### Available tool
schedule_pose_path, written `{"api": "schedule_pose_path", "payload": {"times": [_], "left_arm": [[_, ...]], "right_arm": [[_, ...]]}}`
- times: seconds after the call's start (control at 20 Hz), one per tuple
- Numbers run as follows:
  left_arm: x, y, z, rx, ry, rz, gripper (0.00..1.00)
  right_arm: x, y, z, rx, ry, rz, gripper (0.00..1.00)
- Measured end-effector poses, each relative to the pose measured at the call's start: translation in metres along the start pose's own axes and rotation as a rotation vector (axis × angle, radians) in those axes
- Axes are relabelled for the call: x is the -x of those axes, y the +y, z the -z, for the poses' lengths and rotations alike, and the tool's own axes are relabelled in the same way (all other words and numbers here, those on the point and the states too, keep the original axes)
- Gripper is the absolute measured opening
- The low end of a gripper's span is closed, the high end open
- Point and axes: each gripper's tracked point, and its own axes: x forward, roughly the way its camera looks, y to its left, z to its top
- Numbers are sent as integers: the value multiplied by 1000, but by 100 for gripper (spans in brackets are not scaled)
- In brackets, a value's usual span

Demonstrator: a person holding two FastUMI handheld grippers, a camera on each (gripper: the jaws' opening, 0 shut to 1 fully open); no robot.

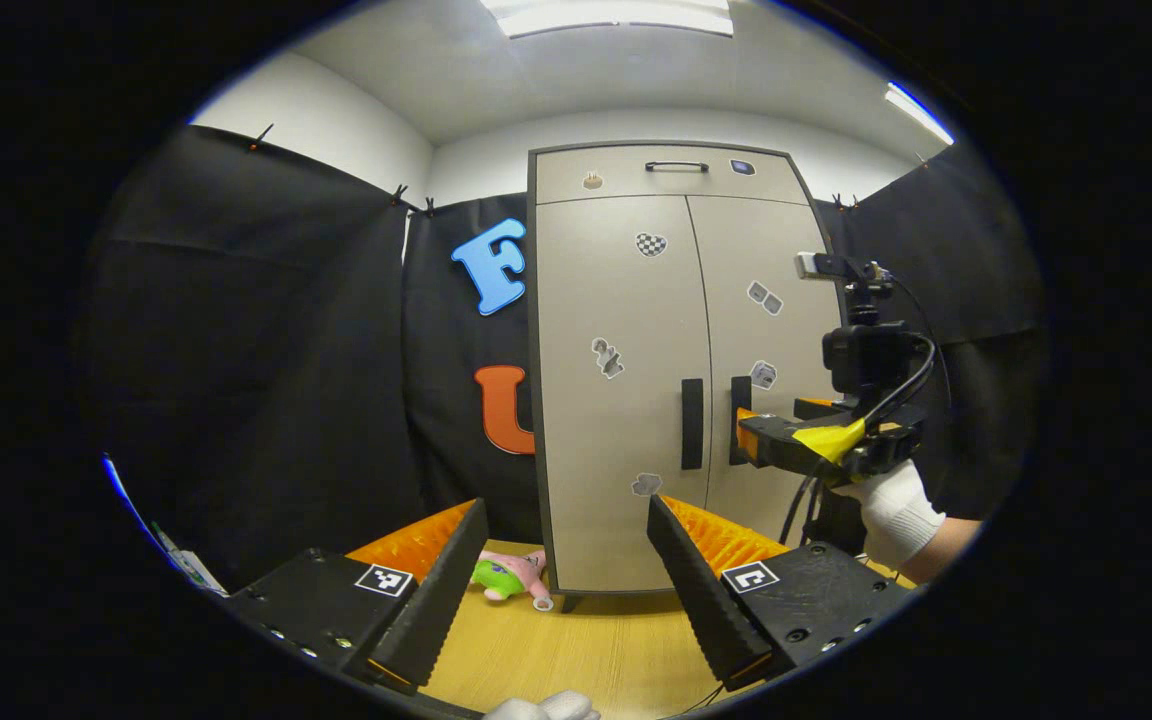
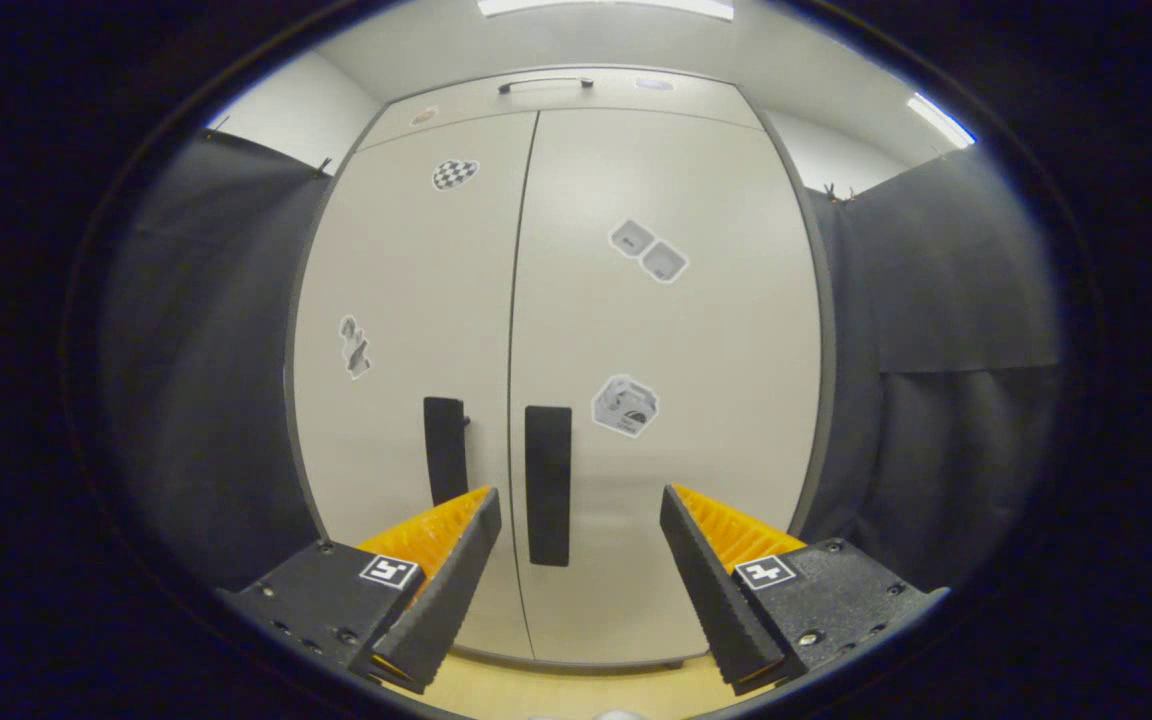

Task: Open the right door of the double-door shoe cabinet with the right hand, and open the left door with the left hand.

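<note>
Tall beige shoe cabinet (image 1: 671, 370) standing on a wooden floor (image 1: 576, 650), both doors closed, flat stickers scattered on smooth panels, left gripper view adding a plush toy (image 1: 513, 577) at its foot, right gripper (image 1: 748, 432) near the right door's handle (image 2: 547, 484), fingers spread, left gripper (image 1: 566, 570) farther back, spread wide, holding nothing

cabinet doors (image 2: 576, 330): smooth matt | floor (image 1: 576, 650): wood grain | wall: cloth
</note>
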Motion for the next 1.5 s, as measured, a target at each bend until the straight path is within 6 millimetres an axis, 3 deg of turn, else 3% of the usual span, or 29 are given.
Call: {"api": "schedule_pose_path", "payload": {"times": [0.2,0.4,0.85,1.15,1.5], "left_arm": [[3,9,3,-9,5,-36,96],[2,18,2,-6,5,-62,96],[6,29,0,-7,-9,-79,96],[22,32,4,-19,-10,-77,96],[43,28,5,-10,-23,-52,96]], "right_arm": [[-35,9,8,2,48,3,95],[-51,7,9,-22,68,17,86],[-62,13,17,-36,76,28,37],[-55,11,17,-15,102,-4,24],[-7,1,21,4,105,-58,18]]}}
